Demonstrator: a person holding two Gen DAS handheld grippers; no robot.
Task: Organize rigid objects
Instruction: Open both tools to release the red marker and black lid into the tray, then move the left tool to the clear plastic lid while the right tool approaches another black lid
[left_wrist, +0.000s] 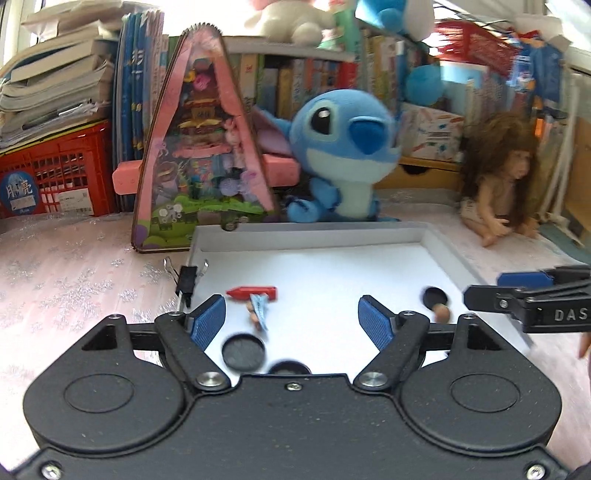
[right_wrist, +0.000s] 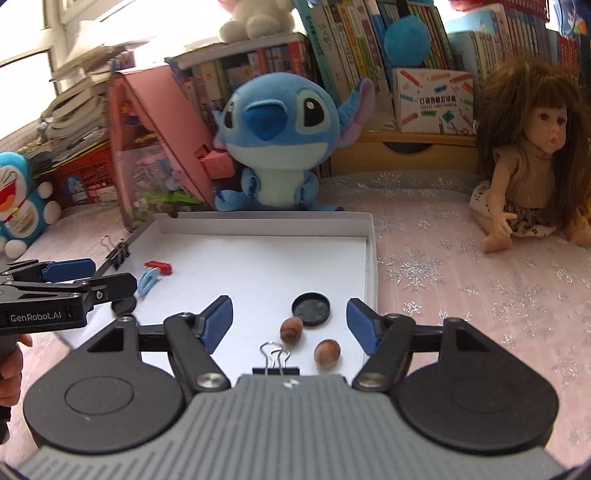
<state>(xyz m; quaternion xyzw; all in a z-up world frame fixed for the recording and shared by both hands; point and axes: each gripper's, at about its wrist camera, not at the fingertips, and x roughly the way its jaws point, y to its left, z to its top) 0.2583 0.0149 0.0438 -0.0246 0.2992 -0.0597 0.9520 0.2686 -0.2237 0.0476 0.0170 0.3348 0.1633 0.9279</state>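
Hovering over the shallow white cardboard tray (right_wrist: 371, 258), both grippers stand wide with nothing between the pads. Two brown hazelnuts (right_wrist: 291, 329) lie low-centre, just ahead of the right gripper (right_wrist: 290, 325), seemingly nearest. Left gripper (left_wrist: 291, 323) faces the red crayon (left_wrist: 252, 292), its length running left-right.

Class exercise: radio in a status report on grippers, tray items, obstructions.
Left gripper open, empty. Right gripper open, empty. Nuts, caps, red crayon in white tray. Nothing blocking.
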